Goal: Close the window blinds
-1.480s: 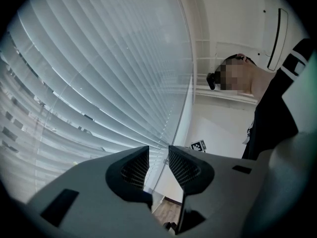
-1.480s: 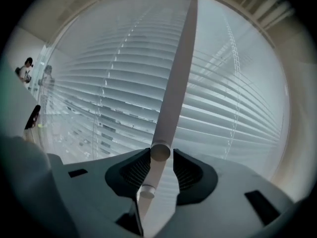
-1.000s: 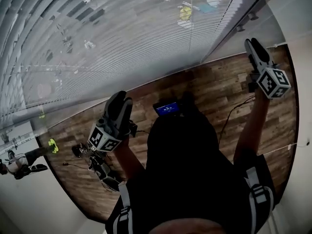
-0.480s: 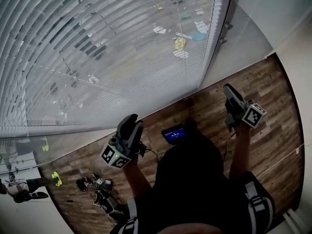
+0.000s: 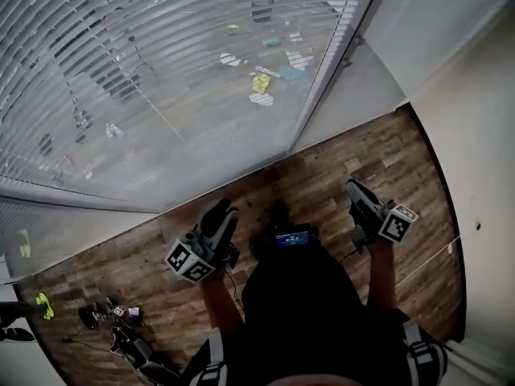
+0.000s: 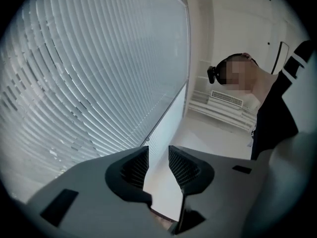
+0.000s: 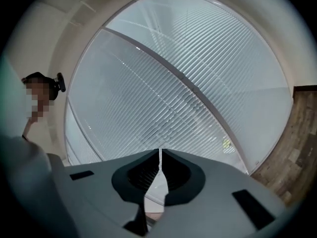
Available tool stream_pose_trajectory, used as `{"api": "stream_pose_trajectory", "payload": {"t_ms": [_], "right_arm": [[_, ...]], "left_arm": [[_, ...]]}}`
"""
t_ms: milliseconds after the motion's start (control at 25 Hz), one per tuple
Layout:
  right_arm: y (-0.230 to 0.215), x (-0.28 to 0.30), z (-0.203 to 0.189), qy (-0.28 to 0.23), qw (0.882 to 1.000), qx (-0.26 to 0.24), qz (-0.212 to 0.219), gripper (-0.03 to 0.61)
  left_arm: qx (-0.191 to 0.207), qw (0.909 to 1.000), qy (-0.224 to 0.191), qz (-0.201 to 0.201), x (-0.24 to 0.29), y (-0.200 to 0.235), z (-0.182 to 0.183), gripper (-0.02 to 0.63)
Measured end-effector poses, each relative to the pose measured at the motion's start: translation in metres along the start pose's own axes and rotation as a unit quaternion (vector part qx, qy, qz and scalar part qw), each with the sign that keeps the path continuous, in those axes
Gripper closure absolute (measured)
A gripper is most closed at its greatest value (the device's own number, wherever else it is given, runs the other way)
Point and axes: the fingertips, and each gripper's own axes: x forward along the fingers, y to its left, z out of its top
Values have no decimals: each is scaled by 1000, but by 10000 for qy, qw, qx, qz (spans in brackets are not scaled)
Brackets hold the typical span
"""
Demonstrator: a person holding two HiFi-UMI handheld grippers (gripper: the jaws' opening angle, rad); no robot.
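Blinds hang over the big window ahead of and above both tools. The slats run side to side and are tilted open enough that the outdoors shows through. The lowered stack ends short of the wood floor, with a bare strip of glass below it. A slanted frame post splits this pane from a second blind-covered pane to the right. No tilt wand or cord can be made out, so the judgement is that the control sits by that post. The right tool is nearer the post, and the left tool sits nearer the middle of the main pane. Both are low and well apart from the slats. The left tool's jaws stand a narrow gap apart with nothing between them. The right tool's jaws have just been closing and its tips meet, also on nothing. Any reach goes up and forward. There is open room between the tools and the glass. The side wall is close on the right, a small screen device sits between the arms, and loose gear lies on the floor far left.
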Motion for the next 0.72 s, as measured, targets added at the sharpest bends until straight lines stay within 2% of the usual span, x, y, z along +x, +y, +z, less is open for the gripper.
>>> {"api": "stream_pose_trajectory", "payload": {"t_ms": [80,200,400,560,720], "right_arm": [[2,-1,-3,76,10000,18,19,555],[18,9,3,128,9994,-144,280,560],[50,40,-2,316,9953,-509,761,563],[51,28,4,317,9931,-635,936,568],[44,-6,19,247,9933,-655,914,568]], "left_arm": [[-32,10000,-10,1,-1,-6,-1,483],[137,9998,-75,82,-9,-15,9,482],[446,9974,-440,347,-36,-17,42,483],[383,9968,-577,395,-33,-33,34,483],[357,9981,-432,266,-11,-62,18,483]]}}
